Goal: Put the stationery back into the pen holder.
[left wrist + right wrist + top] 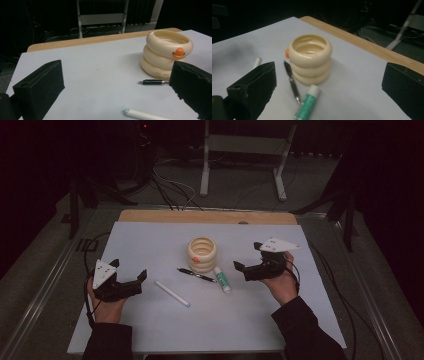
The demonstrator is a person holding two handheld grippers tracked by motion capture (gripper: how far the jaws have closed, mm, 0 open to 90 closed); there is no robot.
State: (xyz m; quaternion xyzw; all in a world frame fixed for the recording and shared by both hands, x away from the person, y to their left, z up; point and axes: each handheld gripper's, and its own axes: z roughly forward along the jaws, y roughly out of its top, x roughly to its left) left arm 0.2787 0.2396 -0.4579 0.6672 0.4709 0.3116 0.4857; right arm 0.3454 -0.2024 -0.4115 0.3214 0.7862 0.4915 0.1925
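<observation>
At mid-table: cream ringed holder [202, 254] stands upright on the white sheet [150, 330], mouth up, an orange duck bill on its side; it looks empty as far as the right gripper view shows.
Beside the holder: black pen [195, 274] lies just in front of it, and the green-and-white glue stick [222, 280] lies just to the right of the pen's tip, close but apart from the holder.
Further toward the person: white marker [172, 293] lies on its side, angled, well apart from the holder.
Right gripper [250, 261]: jaws spread wide, holding nothing, hovering just right of the glue stick and aimed at the holder.
Left gripper [131, 276]: jaws likewise spread and empty, just left of the white marker.
Step in hand, as I judge it: picking up the loose writing things to drop them into the holder.
Doing it well: take each thing across its middle so it hangs balanced, jaws square to its length.
Lifting: tip it upright before reaching the rim.
Risk: a knock on the rim could shift the light holder; steady it with the free gripper.
</observation>
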